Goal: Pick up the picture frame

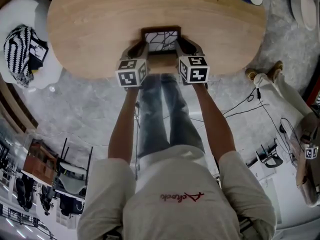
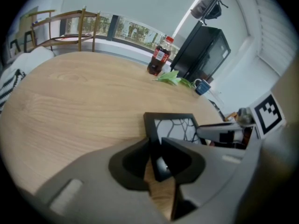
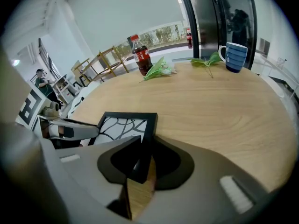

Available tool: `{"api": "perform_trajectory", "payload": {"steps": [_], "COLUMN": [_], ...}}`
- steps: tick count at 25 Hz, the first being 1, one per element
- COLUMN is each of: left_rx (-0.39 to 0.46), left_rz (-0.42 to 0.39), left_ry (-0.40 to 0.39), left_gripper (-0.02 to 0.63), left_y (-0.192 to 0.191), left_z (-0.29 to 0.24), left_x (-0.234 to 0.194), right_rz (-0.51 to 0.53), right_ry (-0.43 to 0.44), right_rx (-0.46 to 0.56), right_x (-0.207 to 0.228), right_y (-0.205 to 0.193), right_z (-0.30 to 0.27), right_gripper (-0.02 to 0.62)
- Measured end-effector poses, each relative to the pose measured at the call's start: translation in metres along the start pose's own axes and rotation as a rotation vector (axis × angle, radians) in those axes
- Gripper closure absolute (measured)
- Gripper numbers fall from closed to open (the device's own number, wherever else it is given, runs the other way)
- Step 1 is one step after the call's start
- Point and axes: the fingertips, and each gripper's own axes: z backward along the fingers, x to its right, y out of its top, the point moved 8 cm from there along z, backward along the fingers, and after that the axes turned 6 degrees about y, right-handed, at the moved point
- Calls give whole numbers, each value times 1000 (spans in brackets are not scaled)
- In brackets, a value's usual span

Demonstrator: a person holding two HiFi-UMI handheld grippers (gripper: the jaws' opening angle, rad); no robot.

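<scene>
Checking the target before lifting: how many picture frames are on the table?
1. The picture frame lies at the table's near edge, left gripper on its left side, right gripper on its right. No other shows.

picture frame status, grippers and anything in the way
Left gripper shut on left edge of picture frame, right gripper shut on its right edge. Frame flat on table, near side. Bottle and mug far off, nothing blocking.

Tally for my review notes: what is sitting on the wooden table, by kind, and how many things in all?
Black picture frame with branching-line print: 1
Dark cola bottle with red cap: 1
Blue striped ceramic mug: 1
Green leafy sprigs: 2
Total: 5
</scene>
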Motion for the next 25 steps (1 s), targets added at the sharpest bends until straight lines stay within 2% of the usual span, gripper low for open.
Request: {"api": "perform_trajectory", "payload": {"steps": [12,25], "left_rx": [50,178], "left_rz": [-18,-75], "left_ry": [5,13], "left_gripper": [525,526], "left_y": [10,56], "left_z": [22,84], "left_x": [11,43], "right_rz": [19,74], "right_ry": [-14,-34], "right_rx": [57,185], "right_x": [-10,-38], "right_y": [11,59], "right_z": [22,86], "right_gripper": [514,515]}}
